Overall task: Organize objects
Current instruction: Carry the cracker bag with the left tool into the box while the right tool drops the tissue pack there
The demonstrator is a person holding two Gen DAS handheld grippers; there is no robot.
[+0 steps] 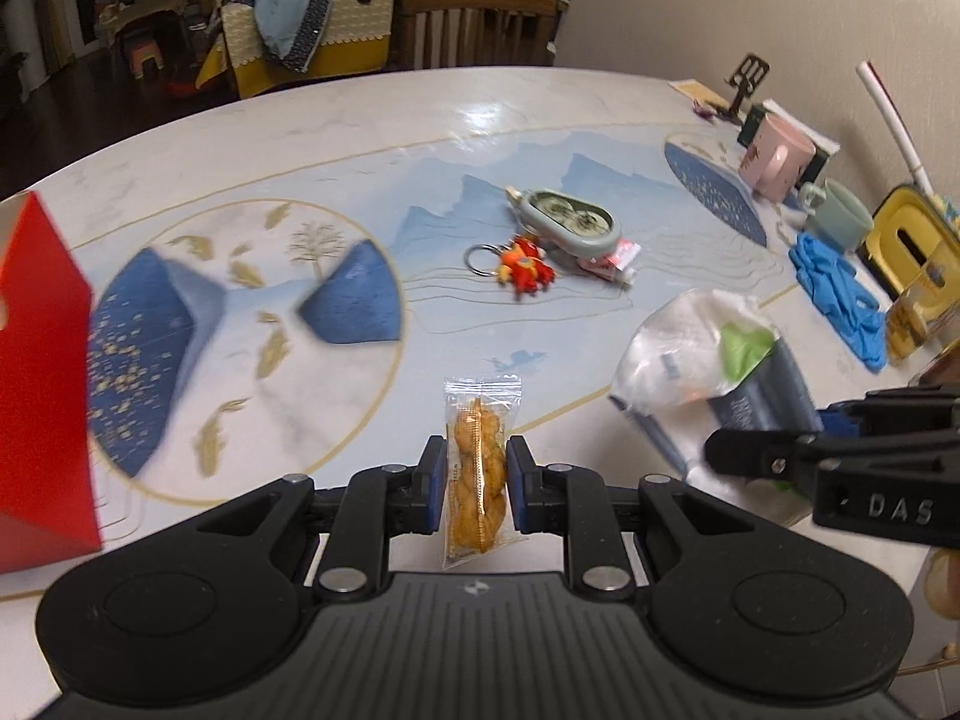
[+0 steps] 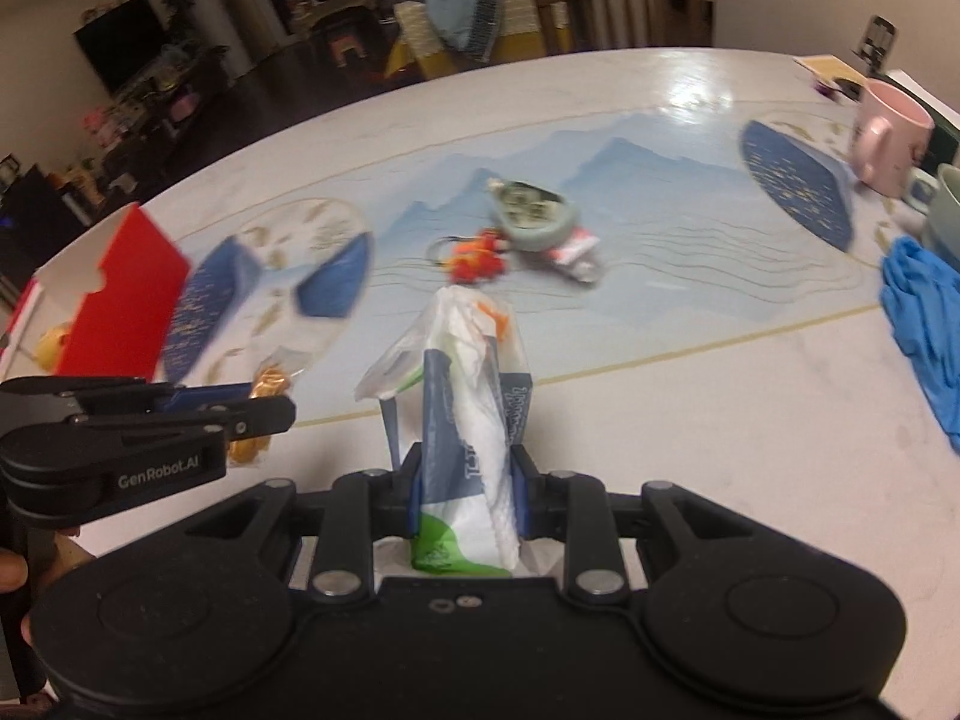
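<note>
While both hover above the table (image 1: 540, 108), left fingers (image 1: 433, 468) pinch snack packet (image 1: 477, 468), right fingers (image 2: 521, 492) clamp tissue pack (image 2: 474, 450).

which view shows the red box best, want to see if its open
The right wrist view: the red box shows its open top and white inside, with something yellow beside it. The left wrist view catches only one blurred red side cut off at the left edge.

the red box (image 1: 36, 372) is cut off by the left edge in the left wrist view and smeared by blur. in the right wrist view the keychain (image 2: 477, 255) and small tube (image 2: 576, 255) are too blurred to read, the blue gloves (image 2: 927, 324) run off the right edge, and the snack packet (image 2: 258, 414) is half hidden behind the left gripper (image 2: 270, 414).
</note>
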